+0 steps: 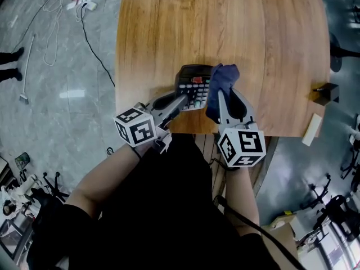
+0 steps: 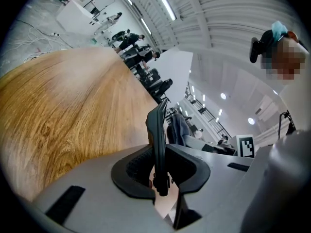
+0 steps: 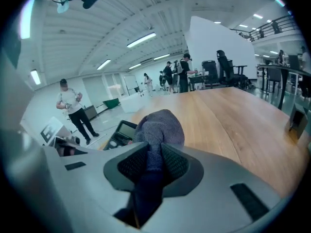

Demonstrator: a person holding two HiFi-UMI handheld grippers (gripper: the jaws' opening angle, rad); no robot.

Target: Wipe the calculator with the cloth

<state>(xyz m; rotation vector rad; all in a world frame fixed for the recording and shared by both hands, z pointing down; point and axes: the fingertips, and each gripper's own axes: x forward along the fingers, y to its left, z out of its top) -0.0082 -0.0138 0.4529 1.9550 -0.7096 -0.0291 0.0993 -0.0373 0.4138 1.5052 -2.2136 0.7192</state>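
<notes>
A dark calculator [image 1: 194,86] with a red display strip lies near the front edge of the wooden table [image 1: 270,44]. My left gripper [image 1: 179,102] is shut on the calculator's near left edge; in the left gripper view the calculator [image 2: 158,135] stands edge-on between the pads. My right gripper [image 1: 225,97] is shut on a dark blue cloth [image 1: 220,86], which hangs bunched just above the calculator's right side. In the right gripper view the cloth [image 3: 159,132] bulges out past the jaws, with the calculator [image 3: 121,132] behind it to the left.
A small dark box [image 1: 326,93] sits at the table's right edge, with a pale flat piece [image 1: 312,129] below it. Cables and a power strip [image 1: 83,4] lie on the grey floor to the left. People [image 3: 73,108] stand in the room beyond.
</notes>
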